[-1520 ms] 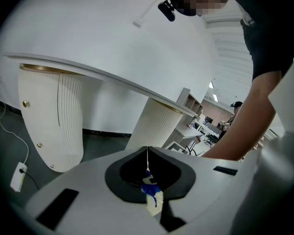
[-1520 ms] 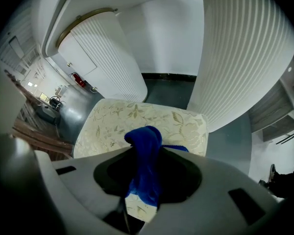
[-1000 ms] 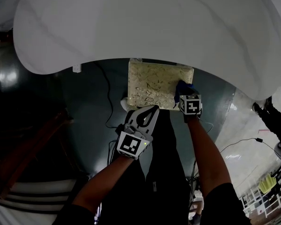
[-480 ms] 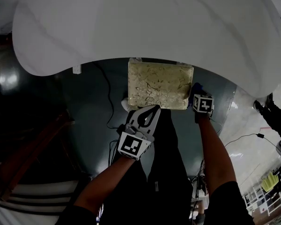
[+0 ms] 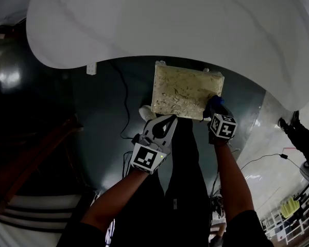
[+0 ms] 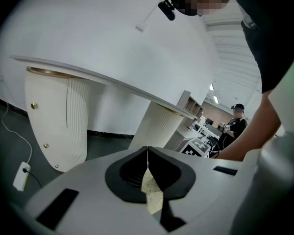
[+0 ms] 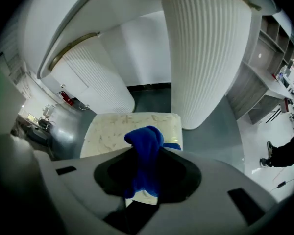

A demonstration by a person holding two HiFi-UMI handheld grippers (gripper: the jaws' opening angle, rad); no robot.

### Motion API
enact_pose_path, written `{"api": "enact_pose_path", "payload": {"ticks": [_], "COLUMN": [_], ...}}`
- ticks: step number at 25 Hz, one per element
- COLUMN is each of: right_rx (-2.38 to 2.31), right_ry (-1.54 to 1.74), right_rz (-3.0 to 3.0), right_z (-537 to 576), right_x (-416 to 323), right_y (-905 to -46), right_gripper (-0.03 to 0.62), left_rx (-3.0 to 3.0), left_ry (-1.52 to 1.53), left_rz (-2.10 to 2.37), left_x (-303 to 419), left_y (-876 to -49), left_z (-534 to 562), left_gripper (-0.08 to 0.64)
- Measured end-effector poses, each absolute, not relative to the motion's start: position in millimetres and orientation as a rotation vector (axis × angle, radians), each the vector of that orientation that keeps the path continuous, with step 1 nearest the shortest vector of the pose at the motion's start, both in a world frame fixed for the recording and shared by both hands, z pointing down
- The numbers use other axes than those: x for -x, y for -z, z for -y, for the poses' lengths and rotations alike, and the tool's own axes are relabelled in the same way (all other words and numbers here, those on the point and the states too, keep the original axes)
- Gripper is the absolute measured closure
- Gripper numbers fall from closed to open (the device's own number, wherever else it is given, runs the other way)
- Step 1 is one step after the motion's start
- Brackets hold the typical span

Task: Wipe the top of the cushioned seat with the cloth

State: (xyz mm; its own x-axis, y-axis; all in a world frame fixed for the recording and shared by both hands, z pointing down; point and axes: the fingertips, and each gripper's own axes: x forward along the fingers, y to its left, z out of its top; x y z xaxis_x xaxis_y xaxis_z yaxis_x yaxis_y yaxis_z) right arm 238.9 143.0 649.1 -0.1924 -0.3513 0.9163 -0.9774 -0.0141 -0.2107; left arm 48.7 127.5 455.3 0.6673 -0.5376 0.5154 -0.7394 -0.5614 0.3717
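The cushioned seat (image 5: 185, 90) has a cream, leaf-patterned top and stands on the dark floor just under the table's edge. My right gripper (image 5: 215, 109) is at the seat's right near corner, shut on a bunched blue cloth (image 5: 214, 102). In the right gripper view the cloth (image 7: 144, 148) bulges out between the jaws, with the seat top (image 7: 110, 131) just beyond it. My left gripper (image 5: 170, 119) hovers in front of the seat's near edge. Its jaws are shut with nothing held, and a sliver of the cream seat (image 6: 153, 192) shows through the gap behind their tips.
A big white table top (image 5: 170, 24) overhangs the seat's far side. Two fluted white pedestals (image 7: 206, 58) (image 7: 95, 80) stand behind the seat. A cable (image 5: 124, 107) runs over the floor at left, ending in a white plug (image 6: 20, 175). A person (image 6: 235, 124) stands far off.
My right gripper slid with the cloth off the seat's right side, then came back against its right near corner. The left gripper stayed put; the head view shifted a little.
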Motion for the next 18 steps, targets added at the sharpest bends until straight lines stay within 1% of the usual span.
{"api": "enact_pose_path", "payload": {"ticks": [9,18], "right_rx": [-1.335,-1.195], "right_ry": [-1.259,-1.264], "right_rz": [1.743,1.755], "right_z": [-123,-140], "right_x": [-99,-5], "right_y": [-627,-653], "right_gripper": [0.459,0.459], "left_rx": [-2.262,-2.231], "left_ry": [-0.394,-0.337], "left_rz": [1.085,1.204], "left_x": [19,85], "left_y": [-456,-456], "left_z": [-139,-137], "left_gripper": [0.543,0.543]}}
